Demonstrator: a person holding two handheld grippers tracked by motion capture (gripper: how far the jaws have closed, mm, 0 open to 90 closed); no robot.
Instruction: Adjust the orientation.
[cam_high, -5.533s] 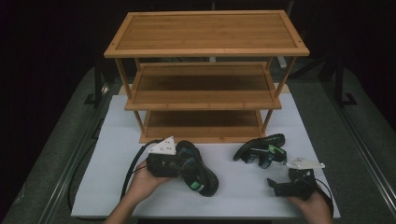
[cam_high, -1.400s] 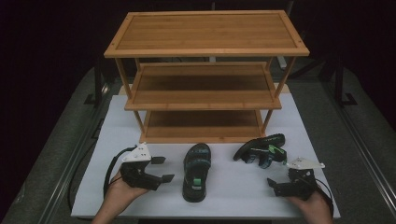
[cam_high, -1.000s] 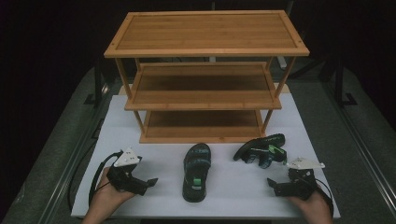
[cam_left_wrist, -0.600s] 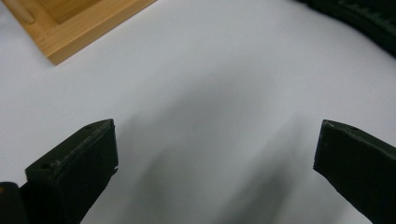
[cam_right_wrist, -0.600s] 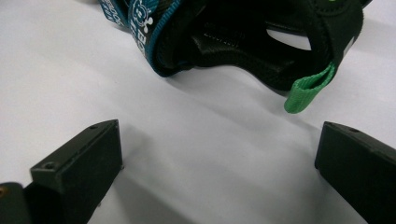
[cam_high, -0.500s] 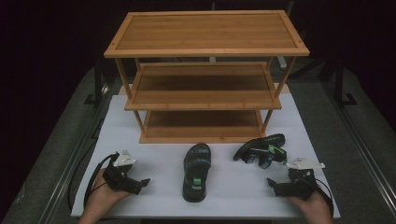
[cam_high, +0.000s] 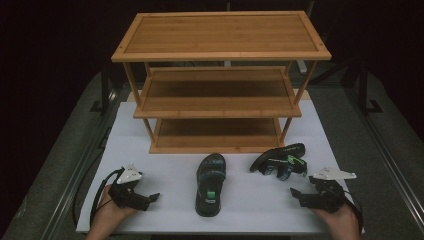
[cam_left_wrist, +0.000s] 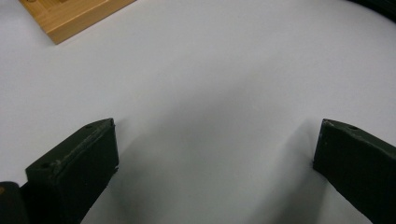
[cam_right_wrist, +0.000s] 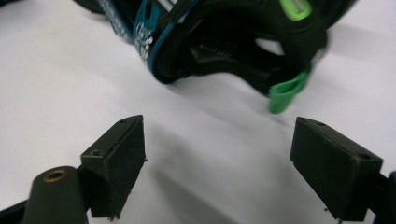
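A three-tier bamboo rack (cam_high: 220, 80) is seen at the back of a white mat (cam_high: 165, 165). One sandal (cam_high: 210, 183) lies upright before the rack; a second sandal (cam_high: 279, 159) is tipped on its side to its right. The left gripper (cam_high: 150, 198), jaws spread and empty, is rested on the mat's left. The right gripper (cam_high: 298, 196), jaws likewise spread, is held near the tipped sandal.

Black hand-held gripper (cam_high: 150, 198), grey triangular plate, trailing cable.
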